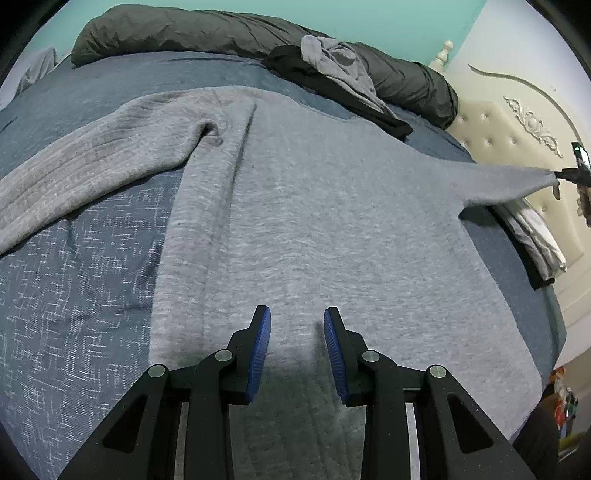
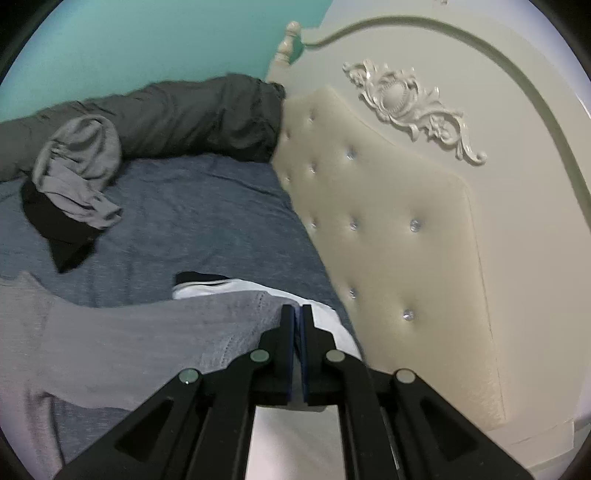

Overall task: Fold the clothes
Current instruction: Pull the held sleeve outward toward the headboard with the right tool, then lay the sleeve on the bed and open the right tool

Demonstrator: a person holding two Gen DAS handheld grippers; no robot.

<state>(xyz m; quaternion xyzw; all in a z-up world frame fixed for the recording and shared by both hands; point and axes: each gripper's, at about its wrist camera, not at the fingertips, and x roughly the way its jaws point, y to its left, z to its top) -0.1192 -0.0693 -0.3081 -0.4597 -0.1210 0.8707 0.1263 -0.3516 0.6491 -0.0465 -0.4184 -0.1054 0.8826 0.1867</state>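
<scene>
A grey sweater lies spread flat on the blue bedspread. One sleeve trails off to the left. The other sleeve is stretched out to the right, off the bed surface, its cuff pinched by my right gripper. In the right wrist view that gripper is shut on the grey sleeve. My left gripper hovers open just above the sweater's lower body, nothing between its blue pads.
A dark grey rolled duvet lies along the far edge, with crumpled grey and black clothes before it. A folded stack of white and black clothes sits by the cream tufted headboard.
</scene>
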